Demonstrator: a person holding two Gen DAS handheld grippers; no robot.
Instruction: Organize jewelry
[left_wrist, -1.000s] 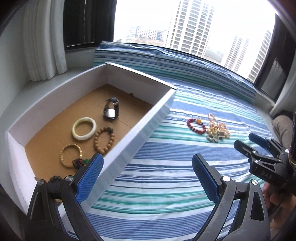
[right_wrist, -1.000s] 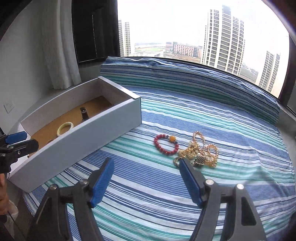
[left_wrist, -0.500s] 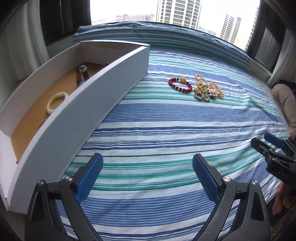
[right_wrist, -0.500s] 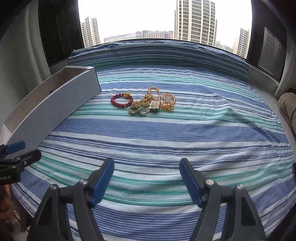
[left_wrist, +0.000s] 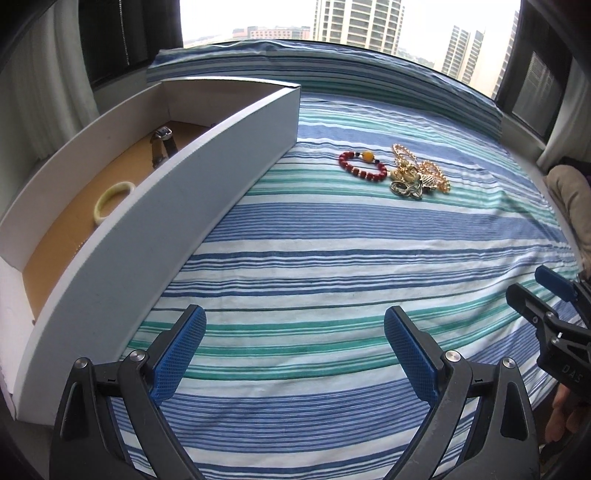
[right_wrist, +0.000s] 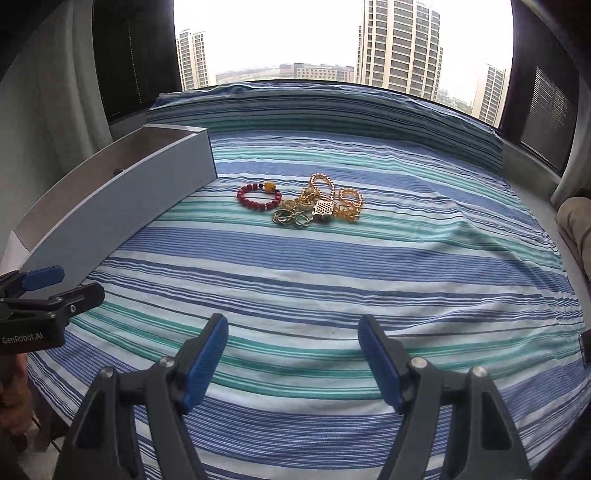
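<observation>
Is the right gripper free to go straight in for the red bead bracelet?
Probably yes. The right gripper is open and empty, and only bare striped bedsheet lies between it and the red bead bracelet.

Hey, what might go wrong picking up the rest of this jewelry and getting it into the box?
1. The gold pieces lie tangled in one heap, so grabbing one will likely drag others along or drop them.
2. The red bead bracelet touches that heap and may get pulled too.
3. The box has a tall near wall; a low carry could snag on it.
</observation>
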